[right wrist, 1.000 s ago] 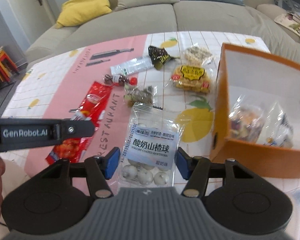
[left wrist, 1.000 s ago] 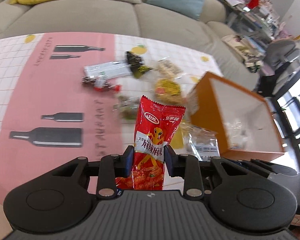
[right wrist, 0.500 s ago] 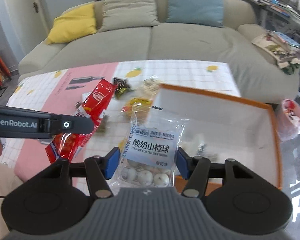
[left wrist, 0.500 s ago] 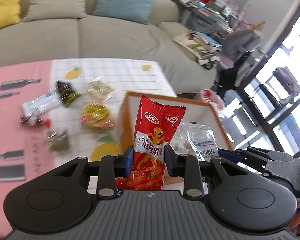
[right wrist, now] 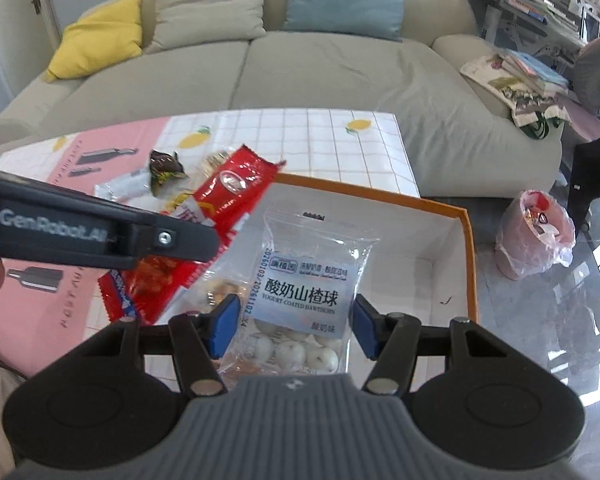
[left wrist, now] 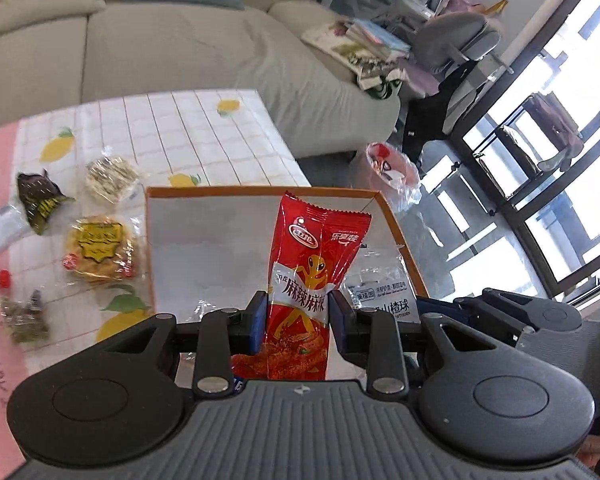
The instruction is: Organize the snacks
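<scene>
My left gripper (left wrist: 298,314) is shut on a red spicy-strip packet (left wrist: 312,276), held upright above the orange box (left wrist: 260,190) with the white inside. My right gripper (right wrist: 294,320) is shut on a clear bag of yogurt-coated hawthorn balls (right wrist: 306,292), also over the orange box (right wrist: 470,256). In the right wrist view the left gripper's arm (right wrist: 100,232) crosses from the left with the red packet (right wrist: 204,232) hanging from it. In the left wrist view the clear bag (left wrist: 380,296) shows to the right of the red packet. Another wrapped snack lies in the box, mostly hidden.
Loose snacks lie on the tablecloth left of the box: a yellow-labelled cake pack (left wrist: 100,248), a pale rice cracker (left wrist: 112,178), a dark green packet (left wrist: 40,200), a small mixed bag (left wrist: 24,318). A sofa (right wrist: 300,68) stands behind the table, a pink bin (right wrist: 534,232) to the right.
Both grippers have carried their packets rightward from over the tablecloth to above the orange box. The grips on the red packet and the clear bag are unchanged.
</scene>
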`<state>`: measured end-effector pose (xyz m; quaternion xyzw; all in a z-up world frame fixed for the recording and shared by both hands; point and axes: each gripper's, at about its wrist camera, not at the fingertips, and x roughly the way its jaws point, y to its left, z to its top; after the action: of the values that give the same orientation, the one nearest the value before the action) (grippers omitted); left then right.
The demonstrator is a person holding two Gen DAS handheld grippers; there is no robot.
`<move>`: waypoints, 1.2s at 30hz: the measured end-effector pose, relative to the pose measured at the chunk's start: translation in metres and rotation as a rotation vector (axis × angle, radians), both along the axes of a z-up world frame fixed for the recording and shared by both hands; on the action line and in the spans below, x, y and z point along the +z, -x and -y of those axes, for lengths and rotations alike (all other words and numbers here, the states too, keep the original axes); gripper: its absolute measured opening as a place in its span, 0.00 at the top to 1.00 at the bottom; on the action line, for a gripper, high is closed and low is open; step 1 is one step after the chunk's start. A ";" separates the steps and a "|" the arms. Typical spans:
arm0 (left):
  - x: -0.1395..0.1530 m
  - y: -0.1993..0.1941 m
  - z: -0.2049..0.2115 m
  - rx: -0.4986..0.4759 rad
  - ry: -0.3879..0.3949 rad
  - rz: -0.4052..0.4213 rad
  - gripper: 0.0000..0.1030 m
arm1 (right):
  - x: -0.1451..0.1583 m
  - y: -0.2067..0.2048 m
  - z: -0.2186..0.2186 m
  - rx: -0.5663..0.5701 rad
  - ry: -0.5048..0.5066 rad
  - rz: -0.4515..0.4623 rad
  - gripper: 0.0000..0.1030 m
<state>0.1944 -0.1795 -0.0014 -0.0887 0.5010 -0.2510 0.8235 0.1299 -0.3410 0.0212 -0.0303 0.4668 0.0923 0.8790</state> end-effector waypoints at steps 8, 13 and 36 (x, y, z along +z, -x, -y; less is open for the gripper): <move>-0.033 -0.038 0.009 0.002 -0.030 -0.076 0.65 | -0.030 -0.037 0.006 0.034 0.008 -0.063 0.43; -0.053 -0.056 0.014 -0.011 -0.075 -0.110 0.65 | -0.055 -0.059 0.005 0.048 0.011 -0.117 0.43; -0.103 -0.090 0.045 -0.102 -0.304 -0.134 0.60 | -0.124 -0.130 -0.005 0.080 -0.033 -0.291 0.42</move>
<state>0.2842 -0.2245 -0.1045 0.0456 0.5910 -0.2073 0.7783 0.2602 -0.3361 -0.1027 -0.0205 0.5859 0.1384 0.7982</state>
